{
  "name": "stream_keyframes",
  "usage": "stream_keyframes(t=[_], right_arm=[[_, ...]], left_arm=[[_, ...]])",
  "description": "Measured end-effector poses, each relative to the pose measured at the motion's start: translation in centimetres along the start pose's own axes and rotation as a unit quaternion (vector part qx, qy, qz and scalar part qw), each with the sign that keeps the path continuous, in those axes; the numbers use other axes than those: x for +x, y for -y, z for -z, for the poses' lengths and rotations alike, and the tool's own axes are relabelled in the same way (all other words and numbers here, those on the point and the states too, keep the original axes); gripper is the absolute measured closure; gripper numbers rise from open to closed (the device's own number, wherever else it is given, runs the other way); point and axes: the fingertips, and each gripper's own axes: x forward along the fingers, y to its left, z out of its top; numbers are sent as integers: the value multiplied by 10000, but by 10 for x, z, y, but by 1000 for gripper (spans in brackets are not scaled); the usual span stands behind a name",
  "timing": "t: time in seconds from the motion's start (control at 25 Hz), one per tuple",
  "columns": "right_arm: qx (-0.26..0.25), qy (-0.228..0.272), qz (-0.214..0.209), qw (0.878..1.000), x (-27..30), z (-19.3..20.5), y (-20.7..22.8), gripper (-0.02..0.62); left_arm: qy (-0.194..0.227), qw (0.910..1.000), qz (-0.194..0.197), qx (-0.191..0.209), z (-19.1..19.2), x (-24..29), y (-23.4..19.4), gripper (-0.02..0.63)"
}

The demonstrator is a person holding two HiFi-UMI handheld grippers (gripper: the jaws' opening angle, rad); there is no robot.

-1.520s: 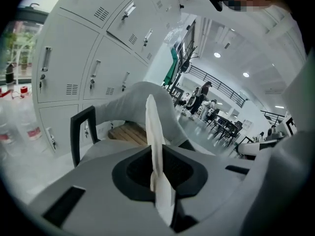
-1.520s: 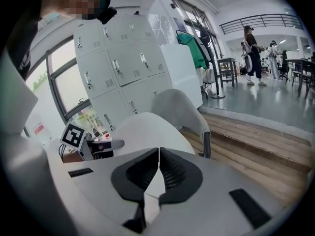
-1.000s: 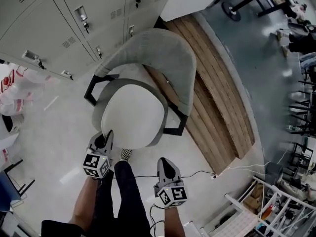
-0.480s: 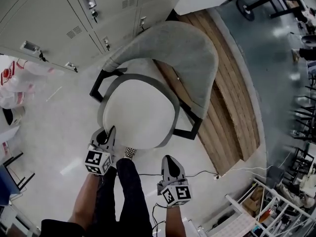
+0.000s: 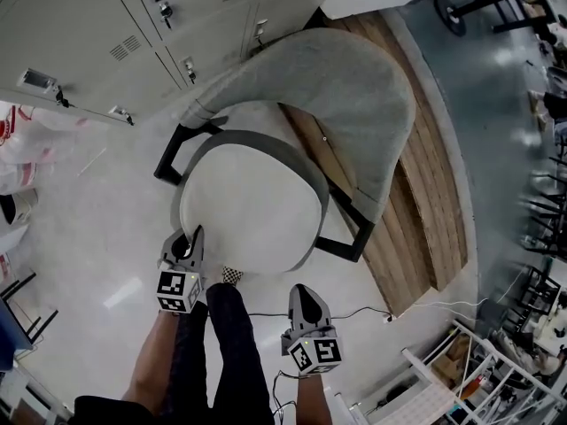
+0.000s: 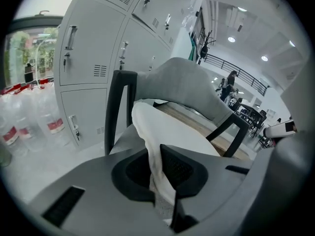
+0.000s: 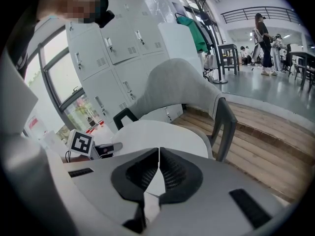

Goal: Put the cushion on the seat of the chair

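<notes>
Grey lockers [image 5: 133,25], wooden platform [image 5: 416,211] behind chair [image 5: 354,96]

The pale, glossy floor [image 5: 80,237] carries a grey chair [image 5: 354,87] with a black frame, standing just beside a raised wooden platform [image 5: 425,202] and near a row of lockers [image 5: 89,25]. A thin black cable [image 5: 363,309] trails across the floor by the platform's corner. A white cushion [image 5: 248,202] lies on the chair's seat.
</notes>
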Motion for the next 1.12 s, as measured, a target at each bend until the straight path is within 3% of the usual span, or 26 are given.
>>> stream_keyframes(t=[0.64,1.12], right_arm=[[131,-59,325,9994,37,27,21,565],[252,43,387,9989,28,26,16,565]], left_arm=[[-141,9997,-169,-77,42,41,-40,554],[-329,9990,-276,-145,49,46,-48,516]])
